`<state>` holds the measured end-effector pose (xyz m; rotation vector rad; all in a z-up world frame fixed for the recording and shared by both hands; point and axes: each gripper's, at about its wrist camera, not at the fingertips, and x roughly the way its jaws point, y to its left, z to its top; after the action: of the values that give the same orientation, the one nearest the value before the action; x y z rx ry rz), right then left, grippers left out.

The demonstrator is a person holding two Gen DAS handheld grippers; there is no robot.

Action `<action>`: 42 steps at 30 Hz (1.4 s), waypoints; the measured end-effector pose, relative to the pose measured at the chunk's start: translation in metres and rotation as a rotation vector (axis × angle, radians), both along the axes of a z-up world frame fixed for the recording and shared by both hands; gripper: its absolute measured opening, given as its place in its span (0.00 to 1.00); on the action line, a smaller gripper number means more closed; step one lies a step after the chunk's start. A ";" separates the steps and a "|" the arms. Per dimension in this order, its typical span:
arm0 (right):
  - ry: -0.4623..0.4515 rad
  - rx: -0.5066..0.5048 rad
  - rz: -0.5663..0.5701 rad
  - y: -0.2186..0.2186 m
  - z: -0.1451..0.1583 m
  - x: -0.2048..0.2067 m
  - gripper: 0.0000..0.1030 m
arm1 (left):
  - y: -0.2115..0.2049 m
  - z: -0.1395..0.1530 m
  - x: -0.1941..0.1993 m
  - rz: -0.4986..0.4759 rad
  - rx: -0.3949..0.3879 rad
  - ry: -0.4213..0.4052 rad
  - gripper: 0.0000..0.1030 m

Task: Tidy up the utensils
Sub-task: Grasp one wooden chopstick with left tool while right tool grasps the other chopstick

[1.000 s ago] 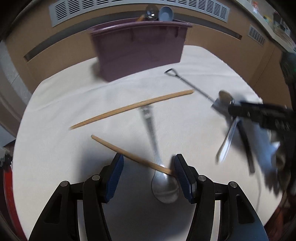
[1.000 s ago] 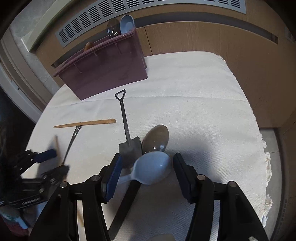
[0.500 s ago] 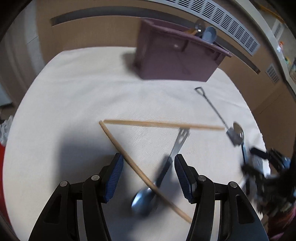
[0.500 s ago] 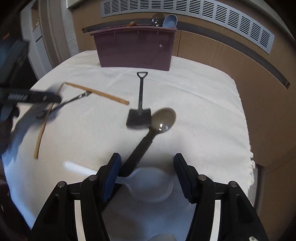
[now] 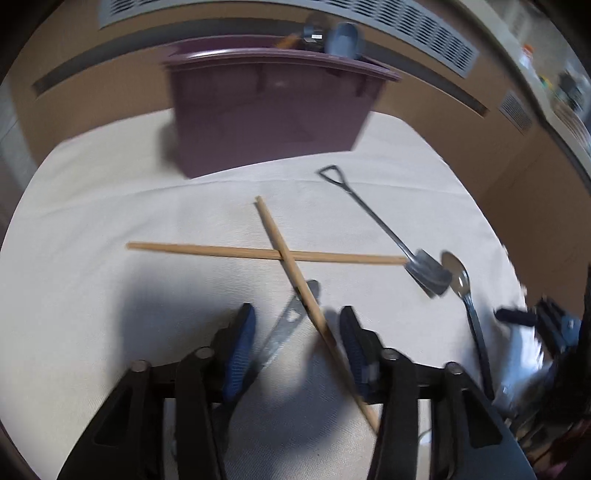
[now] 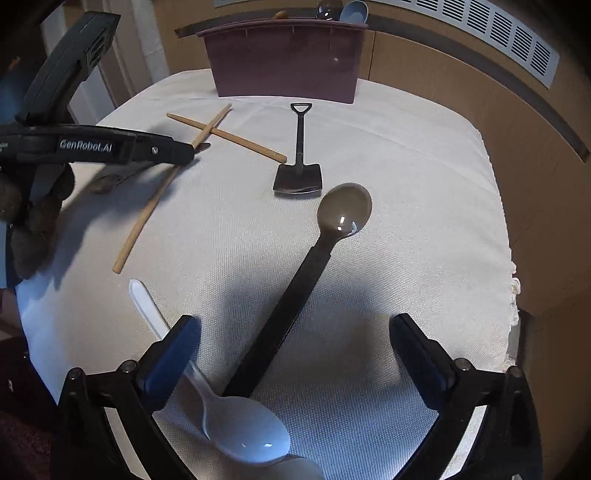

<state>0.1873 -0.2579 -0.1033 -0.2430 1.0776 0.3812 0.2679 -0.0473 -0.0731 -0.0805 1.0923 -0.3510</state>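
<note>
My left gripper point(image 5: 297, 343) is open, low over a steel spoon's handle point(image 5: 286, 326) and a wooden chopstick point(image 5: 291, 266) that pass between its fingers. That chopstick crosses a second chopstick point(image 5: 207, 249). A shovel-shaped spoon point(image 5: 373, 218) and a dark-handled spoon point(image 5: 467, 299) lie to the right. My right gripper point(image 6: 295, 343) is open wide above the dark-handled spoon point(image 6: 321, 251), with a white plastic spoon point(image 6: 236, 432) under its left finger. The left gripper point(image 6: 110, 147) also shows in the right wrist view, by the crossed chopsticks point(image 6: 207, 127).
A purple utensil bin point(image 5: 266, 107) stands at the back of the cloth-covered table point(image 5: 92, 206), with spoon bowls sticking out of its top point(image 6: 343, 9). The cloth's right edge point(image 6: 506, 236) drops off beside a wooden cabinet wall.
My left gripper has swung and moved forward along the steel spoon, from its bowl to its handle. The near chopstick now crosses the other. My right gripper has opened wider.
</note>
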 end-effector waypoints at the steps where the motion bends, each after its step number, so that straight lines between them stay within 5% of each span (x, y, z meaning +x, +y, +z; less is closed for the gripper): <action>1: -0.004 -0.003 0.007 0.000 0.000 -0.001 1.00 | 0.000 0.001 0.002 0.014 0.001 0.013 0.40; 7: -0.048 0.019 -0.012 -0.005 -0.002 -0.009 1.00 | -0.030 -0.003 0.021 0.034 0.113 0.000 0.39; 11: -0.039 0.025 -0.013 -0.008 0.000 -0.013 1.00 | -0.041 -0.003 0.025 0.013 0.167 -0.039 0.20; 15: -0.022 0.015 -0.006 -0.007 0.001 -0.010 1.00 | -0.036 -0.003 0.021 -0.010 0.143 -0.048 0.07; 20: -0.025 -0.001 0.041 -0.003 0.001 -0.008 0.98 | -0.010 0.006 -0.005 -0.018 0.051 -0.088 0.05; 22: -0.037 -0.001 0.081 -0.001 0.007 -0.006 0.74 | 0.013 0.016 -0.025 0.008 0.010 -0.113 0.05; 23: -0.052 -0.003 0.099 0.002 0.013 -0.004 0.43 | 0.025 0.019 -0.035 0.028 -0.005 -0.124 0.05; 24: -0.063 -0.012 0.119 0.007 0.021 -0.002 0.29 | 0.038 0.022 -0.042 0.051 -0.026 -0.131 0.05; 30: -0.162 -0.010 0.320 0.080 0.058 0.055 0.32 | 0.090 0.041 -0.072 0.182 -0.116 -0.194 0.05; 36: -0.090 -0.040 0.486 0.180 0.037 0.124 0.32 | 0.132 0.055 -0.078 0.267 -0.217 -0.238 0.05; 42: -0.033 -0.099 0.523 0.224 0.013 0.155 0.30 | 0.145 0.060 -0.068 0.291 -0.289 -0.263 0.05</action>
<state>0.3419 -0.0339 -0.0900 -0.6222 0.9927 0.7885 0.1996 0.0978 -0.0132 -0.4344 0.7504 -0.2460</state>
